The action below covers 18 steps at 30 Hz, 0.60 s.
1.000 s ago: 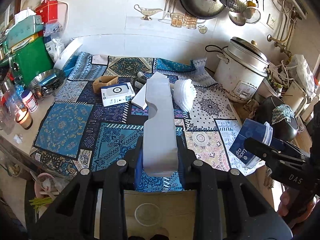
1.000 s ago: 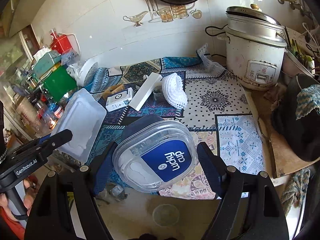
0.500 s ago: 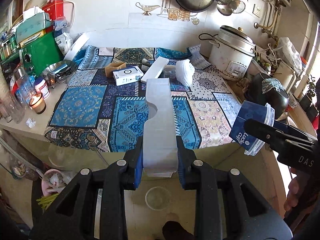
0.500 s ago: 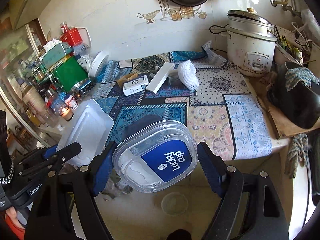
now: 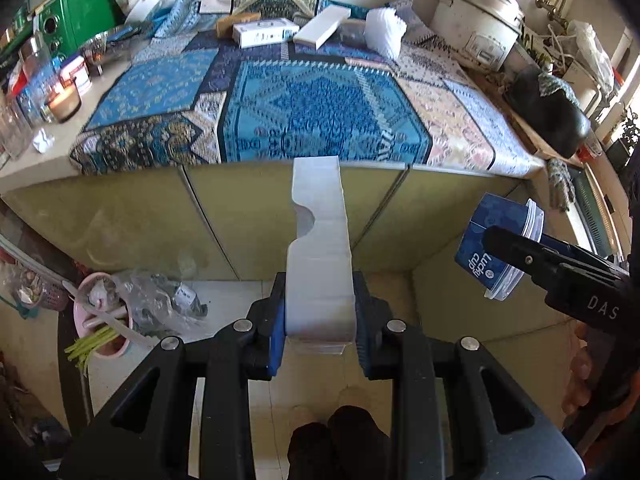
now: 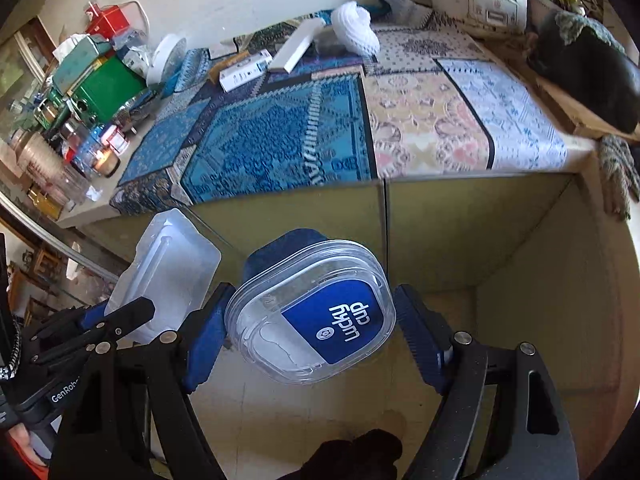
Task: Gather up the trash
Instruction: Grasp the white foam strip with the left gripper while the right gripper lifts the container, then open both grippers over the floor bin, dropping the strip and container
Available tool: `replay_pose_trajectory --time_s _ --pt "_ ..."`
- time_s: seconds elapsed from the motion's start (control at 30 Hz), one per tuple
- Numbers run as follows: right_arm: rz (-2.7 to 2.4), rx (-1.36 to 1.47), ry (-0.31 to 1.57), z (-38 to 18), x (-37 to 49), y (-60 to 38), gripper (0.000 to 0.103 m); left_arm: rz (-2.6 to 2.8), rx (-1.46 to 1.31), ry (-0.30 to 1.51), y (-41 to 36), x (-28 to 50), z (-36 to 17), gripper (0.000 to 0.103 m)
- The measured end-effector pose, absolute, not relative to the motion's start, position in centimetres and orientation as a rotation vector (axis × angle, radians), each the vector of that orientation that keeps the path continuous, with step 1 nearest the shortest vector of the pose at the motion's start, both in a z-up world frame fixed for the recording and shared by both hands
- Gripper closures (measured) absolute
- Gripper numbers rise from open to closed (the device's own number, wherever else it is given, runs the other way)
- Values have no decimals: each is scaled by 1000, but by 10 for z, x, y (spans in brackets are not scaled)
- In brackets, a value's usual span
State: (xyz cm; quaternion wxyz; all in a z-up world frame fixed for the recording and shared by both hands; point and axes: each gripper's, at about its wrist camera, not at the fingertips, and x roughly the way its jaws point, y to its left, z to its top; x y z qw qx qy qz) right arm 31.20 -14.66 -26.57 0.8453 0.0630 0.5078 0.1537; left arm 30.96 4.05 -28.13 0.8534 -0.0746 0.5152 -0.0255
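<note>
Though see-thru, lidded cup (image 6: 310,312) has blue "lucky cup" label.

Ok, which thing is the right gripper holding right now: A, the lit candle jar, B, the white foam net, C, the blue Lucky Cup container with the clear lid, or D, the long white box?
C: the right gripper is closed on the Lucky Cup container, its blue pads pressing both sides in the right wrist view.

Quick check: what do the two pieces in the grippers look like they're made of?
Tray in the left gripper: the clear tray looks like thin moulded plastic, frosted and translucent, with a formed recess. Cup in the right gripper: the Lucky Cup container has a glossy clear plastic lid; its blue body could be printed plastic or paper.
</note>
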Motion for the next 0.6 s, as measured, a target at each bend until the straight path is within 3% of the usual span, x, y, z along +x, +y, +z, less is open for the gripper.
replay_pose_trajectory --time_s 0.6 --pt "312 120 1354 -561 339 -167 25 -47 -359 1360 20 349 -609 75"
